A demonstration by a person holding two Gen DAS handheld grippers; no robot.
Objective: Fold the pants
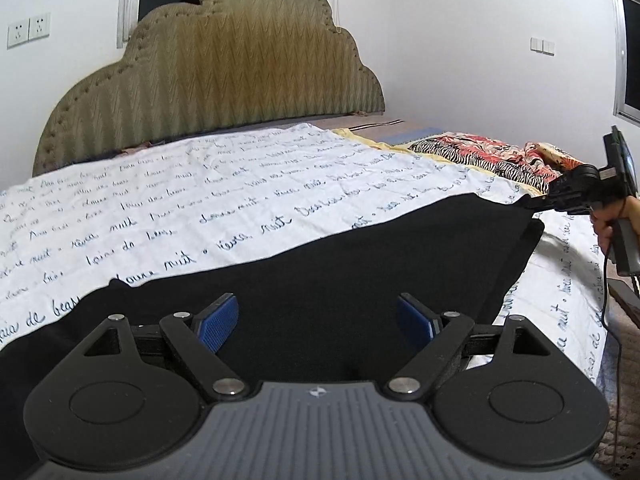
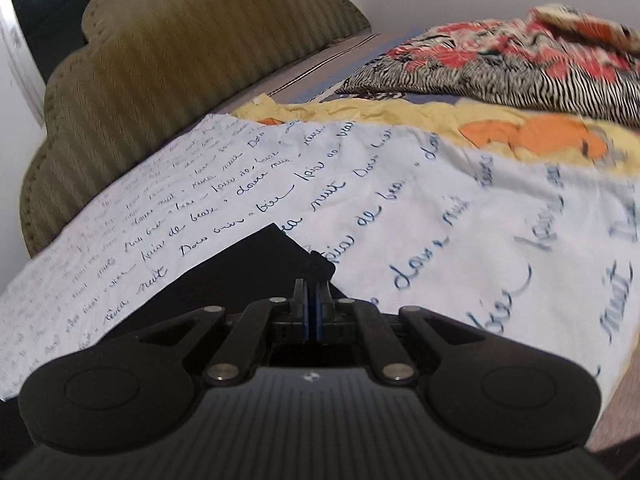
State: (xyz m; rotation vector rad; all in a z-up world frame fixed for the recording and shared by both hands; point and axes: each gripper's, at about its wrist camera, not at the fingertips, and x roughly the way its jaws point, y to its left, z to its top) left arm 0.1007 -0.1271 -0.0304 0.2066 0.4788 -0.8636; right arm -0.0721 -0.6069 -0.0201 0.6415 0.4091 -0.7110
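Note:
The black pants [image 1: 320, 272] lie spread on a white sheet with blue script [image 1: 200, 200] on the bed. My left gripper [image 1: 318, 320] is open, its blue pads [image 1: 218, 324] low over the pants' near part, holding nothing. My right gripper [image 2: 311, 300] is shut on a corner of the pants [image 2: 256, 264]. It also shows in the left wrist view [image 1: 536, 202] at the pants' far right corner, held by a hand.
An olive padded headboard [image 1: 216, 72] stands behind the bed. A zebra and red floral cloth [image 2: 500, 60] and a yellow and orange sheet [image 2: 520, 128] lie at the right. A cable [image 1: 608, 300] hangs off the right edge.

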